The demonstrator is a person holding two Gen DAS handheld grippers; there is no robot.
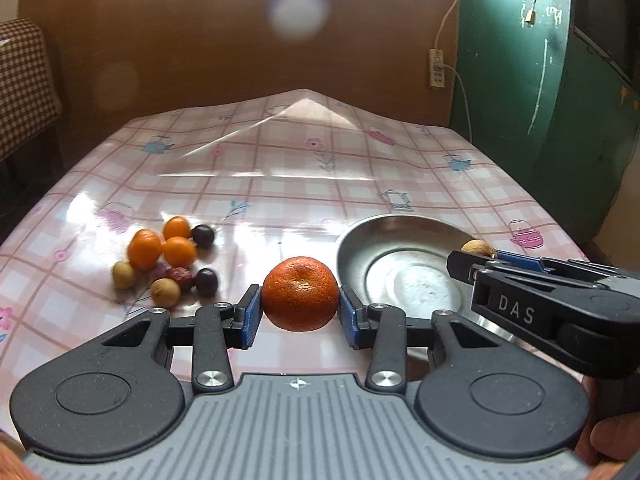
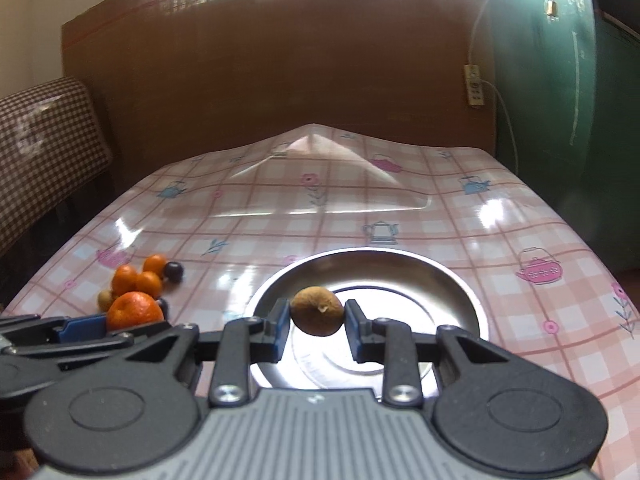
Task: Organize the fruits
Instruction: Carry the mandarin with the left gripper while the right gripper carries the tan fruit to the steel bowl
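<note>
My left gripper is shut on a large orange tangerine, held just left of the steel plate. My right gripper is shut on a brown round fruit, held above the steel plate. That fruit and the right gripper also show at the right in the left wrist view. The left gripper and its tangerine show at the left in the right wrist view. A pile of small fruits lies on the table to the left.
The table has a glossy pink checked cloth. A brown board stands behind it, a green cabinet at the right, a checked chair at the left. The pile holds small oranges, dark plums, a red date and brown fruits.
</note>
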